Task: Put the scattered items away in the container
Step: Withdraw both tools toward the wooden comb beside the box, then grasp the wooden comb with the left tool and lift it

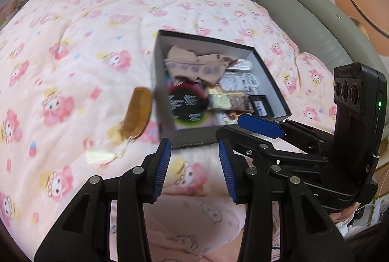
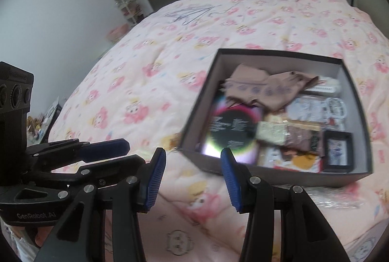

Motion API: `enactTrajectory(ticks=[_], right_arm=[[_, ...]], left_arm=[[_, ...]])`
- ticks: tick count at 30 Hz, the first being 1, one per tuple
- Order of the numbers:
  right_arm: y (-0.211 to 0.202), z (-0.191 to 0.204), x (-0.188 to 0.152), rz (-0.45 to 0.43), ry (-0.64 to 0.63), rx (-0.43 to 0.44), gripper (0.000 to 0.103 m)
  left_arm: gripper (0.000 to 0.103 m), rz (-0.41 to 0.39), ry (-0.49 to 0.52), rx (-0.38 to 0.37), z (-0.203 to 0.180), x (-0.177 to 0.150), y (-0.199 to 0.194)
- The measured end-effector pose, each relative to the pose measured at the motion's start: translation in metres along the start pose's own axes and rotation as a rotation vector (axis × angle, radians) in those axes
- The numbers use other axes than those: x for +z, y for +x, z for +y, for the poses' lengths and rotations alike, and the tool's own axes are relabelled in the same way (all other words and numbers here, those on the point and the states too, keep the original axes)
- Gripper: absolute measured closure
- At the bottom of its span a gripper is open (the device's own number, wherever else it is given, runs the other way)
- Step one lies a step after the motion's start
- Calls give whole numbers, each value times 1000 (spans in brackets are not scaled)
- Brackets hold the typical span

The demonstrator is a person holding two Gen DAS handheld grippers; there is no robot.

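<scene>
- Left wrist view: the left gripper (image 1: 194,162) hangs spread and empty just short of the box (image 1: 269,65), likely lining up a pick. One wooden comb (image 1: 138,113) with a pale tassel (image 1: 101,156) lies on the quilt (image 1: 73,48), touching the box's left wall (apparently the only stray).
- Right wrist view: the right gripper (image 2: 193,176) is also spread, holding nothing, near the box's front corner. One box, already crowded: a round black tin (image 2: 231,130), folded brown cloth (image 2: 265,86), packets too blurred to count.

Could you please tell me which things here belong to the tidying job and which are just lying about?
Job:
- wooden comb, outside the box
- box, already holding items
- left tongs, open
- right tongs, open

Lying about:
- quilt
- headboard
</scene>
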State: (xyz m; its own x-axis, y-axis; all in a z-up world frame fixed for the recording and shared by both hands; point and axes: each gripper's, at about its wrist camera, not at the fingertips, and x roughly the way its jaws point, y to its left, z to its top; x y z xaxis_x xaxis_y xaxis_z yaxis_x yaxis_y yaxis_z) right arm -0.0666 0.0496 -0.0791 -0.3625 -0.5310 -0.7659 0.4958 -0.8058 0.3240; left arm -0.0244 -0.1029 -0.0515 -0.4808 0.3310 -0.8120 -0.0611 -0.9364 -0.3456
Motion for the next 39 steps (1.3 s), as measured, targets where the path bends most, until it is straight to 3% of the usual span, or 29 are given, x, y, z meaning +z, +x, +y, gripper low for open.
enactTrajectory(ticks=[11,18,24,28,30,31,32,35,39], right_arm=[[74,27,-7,146,21,55,60],[121,25,-16,235,30,-12,60],[140,13,-26,293,64,-24,60],[138,-1,-27,297,120,-15,60],[132,-5,-27,289,122,-21,60],[130,-6,-27,287,122,-19,60],[127,-7,-28,282,123,-14,60],[117,-10,-31,269,135,9,60],[101,-11,-39,268,121,56,60]], left_arm=[[63,63,-145,100,83,2,26],[64,389,-180,221,127,24,115],[61,540,-168,191,127,26,155],[62,585,-194,170,120,25,172],[70,600,-187,180,114,22,177],[92,612,-181,170,110,19,179],[97,623,-177,157,105,17,181],[97,594,-170,138,89,10,173],[98,583,-238,-25,71,-12,158]])
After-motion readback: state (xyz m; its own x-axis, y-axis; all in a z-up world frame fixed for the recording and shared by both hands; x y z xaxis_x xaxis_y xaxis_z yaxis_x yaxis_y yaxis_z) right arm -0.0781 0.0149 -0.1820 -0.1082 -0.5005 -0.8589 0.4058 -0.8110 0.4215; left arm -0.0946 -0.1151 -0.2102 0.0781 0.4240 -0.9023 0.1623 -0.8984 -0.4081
